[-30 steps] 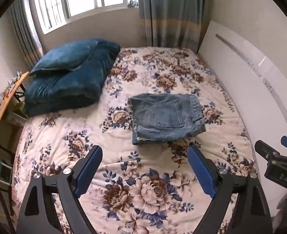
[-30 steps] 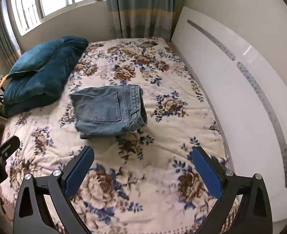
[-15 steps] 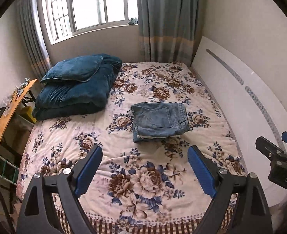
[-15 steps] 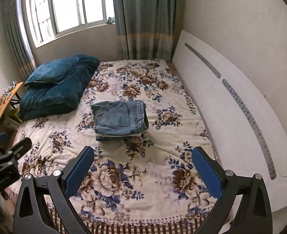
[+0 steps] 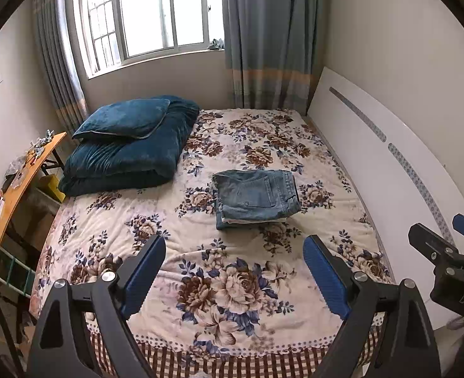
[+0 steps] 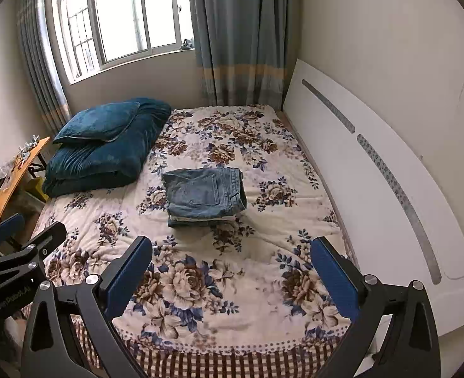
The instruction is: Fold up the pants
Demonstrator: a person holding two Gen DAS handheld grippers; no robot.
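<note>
The blue jeans [image 5: 255, 198] lie folded into a compact stack on the middle of the floral bedspread [image 5: 232, 283], back pocket up; they also show in the right wrist view [image 6: 205, 197]. My left gripper [image 5: 233, 266] is open and empty, held back over the foot of the bed, well short of the jeans. My right gripper [image 6: 230, 271] is open and empty, likewise back near the bed's foot edge. Each gripper shows at the other view's edge.
A dark blue folded quilt with a pillow [image 5: 128, 148] sits at the bed's far left. A white headboard panel [image 5: 389, 170] leans along the right wall. An orange side table [image 5: 20, 182] with clutter stands left of the bed. Window and curtains are behind.
Both grippers have pulled back and up from the bed; the jeans look smaller and farther away, and the bed's foot edge has come into view. The jeans have not moved.
</note>
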